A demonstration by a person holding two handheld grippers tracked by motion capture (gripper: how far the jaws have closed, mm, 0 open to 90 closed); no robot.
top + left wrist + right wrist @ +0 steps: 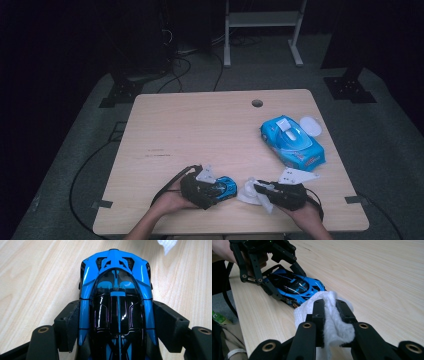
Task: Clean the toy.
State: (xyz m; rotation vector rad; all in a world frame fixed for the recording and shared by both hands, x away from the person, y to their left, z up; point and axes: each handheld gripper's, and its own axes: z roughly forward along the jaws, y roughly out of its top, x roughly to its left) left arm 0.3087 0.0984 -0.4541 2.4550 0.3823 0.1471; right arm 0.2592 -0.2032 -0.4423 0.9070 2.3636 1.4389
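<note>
While the left gripper lies low over the desk near its front edge, its two black jaws are closed against the flanks of a blue and black toy car, one jaw on each side. In the left gripper view the toy car runs lengthwise between the jaws, its glossy dark canopy uppermost and its far end pointing away across the pale wood. The right gripper comes in from the other side, also near the front edge, with its jaws pinched together on a bunched white wet wipe. In the right gripper view the wet wipe bulges up between the jaws and spills over them — its front fold sits right against the car's nearest end, though whether it actually touches cannot be told. The left gripper shows there too, straddling the car. Well apart from both, toward the desk's right edge, lies a blue pack of wet wipes with its white lid flipped open — a sheet stands up from the opening. A round cable hole sits near the back edge.
</note>
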